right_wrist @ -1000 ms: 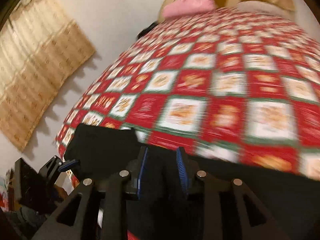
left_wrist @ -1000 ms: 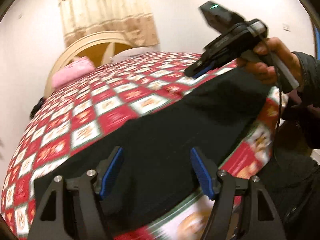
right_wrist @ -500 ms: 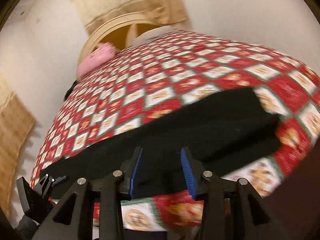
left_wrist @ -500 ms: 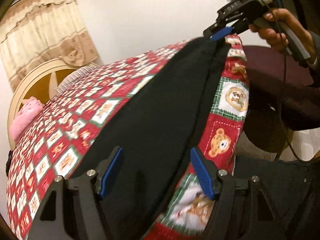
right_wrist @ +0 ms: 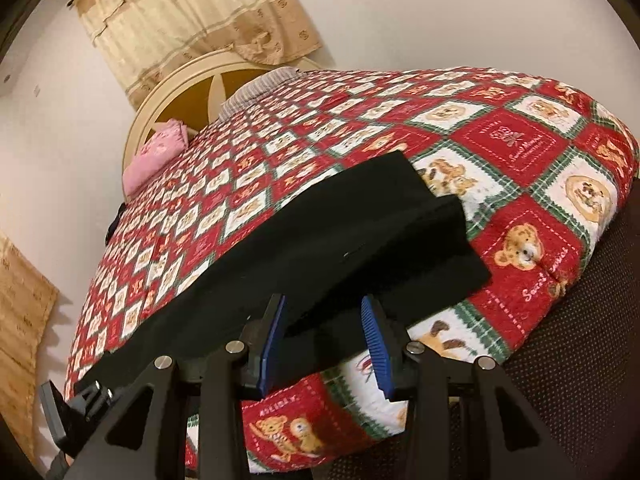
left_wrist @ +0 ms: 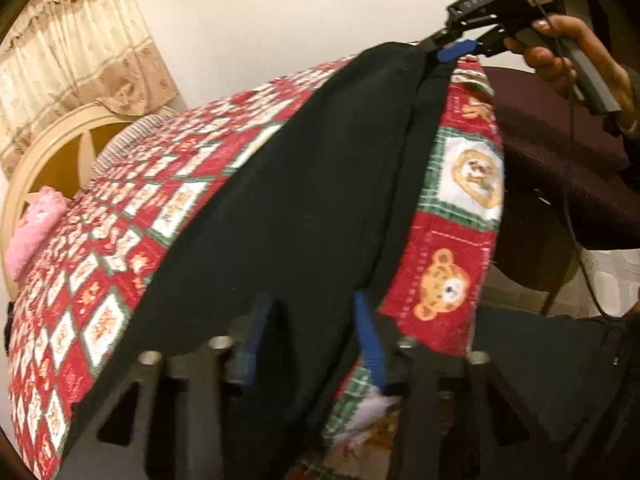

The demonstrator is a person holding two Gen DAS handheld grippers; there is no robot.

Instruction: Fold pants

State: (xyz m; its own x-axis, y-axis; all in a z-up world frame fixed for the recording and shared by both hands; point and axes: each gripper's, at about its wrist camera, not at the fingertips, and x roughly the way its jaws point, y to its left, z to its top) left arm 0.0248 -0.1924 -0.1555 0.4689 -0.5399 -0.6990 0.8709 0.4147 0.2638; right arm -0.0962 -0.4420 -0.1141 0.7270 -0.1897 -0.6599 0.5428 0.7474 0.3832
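Black pants (right_wrist: 320,248) lie along the near edge of a bear-print quilt (right_wrist: 516,148) as the left gripper (left_wrist: 308,340) closes on the fabric at six o'clock and the right gripper (right_wrist: 324,344) straddles it unclamped (a one-sided lift could drag everything floorward).

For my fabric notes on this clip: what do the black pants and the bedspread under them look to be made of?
Pants: a matte black fabric, likely thick cotton or fleece; no sheen, and the folded edges look thick. Bedspread: soft, fuzzy printed cloth, probably brushed cotton or flannel; its surface looks napped and the bear pattern slightly fuzzy.
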